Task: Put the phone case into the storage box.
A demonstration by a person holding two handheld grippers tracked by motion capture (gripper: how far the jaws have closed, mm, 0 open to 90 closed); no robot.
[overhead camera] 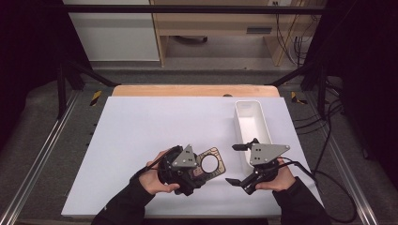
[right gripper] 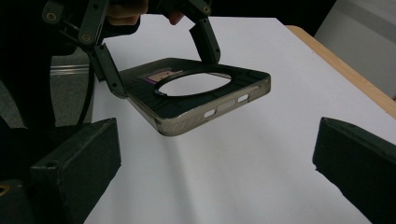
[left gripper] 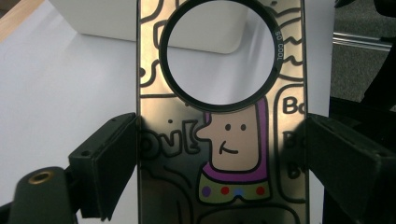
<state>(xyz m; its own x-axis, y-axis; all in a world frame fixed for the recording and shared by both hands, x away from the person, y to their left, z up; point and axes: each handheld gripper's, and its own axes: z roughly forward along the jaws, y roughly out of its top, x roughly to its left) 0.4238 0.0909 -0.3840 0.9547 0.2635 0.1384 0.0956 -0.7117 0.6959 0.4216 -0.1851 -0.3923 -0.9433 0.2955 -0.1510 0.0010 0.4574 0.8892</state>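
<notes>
- High view: a white sheet (overhead camera: 155,140) covers most of a wooden table (overhead camera: 195,90), whose bare edge shows along the sheet's far side.
- Landmark: a long white tray (overhead camera: 264,123) stands on the sheet near its right edge, running front to back.
- To the left of the tray's near end, the left gripper (overhead camera: 199,168) clamps a phone case (overhead camera: 212,161) by its two long sides; the case is a dark, see-through shell with a large round ring cut-out and cartoon drawings.
- Right gripper view: the case (right gripper: 196,93) is held above the sheet, roughly level, not touching it.
- Left gripper view: both black pads press against the case's edges, and the tray (left gripper: 154,21) lies beyond the ring.
- Just before the tray's near end, the right gripper (overhead camera: 237,164) hovers with its jaws spread wide and nothing between them, pointing toward the case.
- Beyond the table: grey floor, metal frame rails on both sides, a light wooden cabinet (overhead camera: 220,28) and loose cables (overhead camera: 295,42) behind the tray.
</notes>
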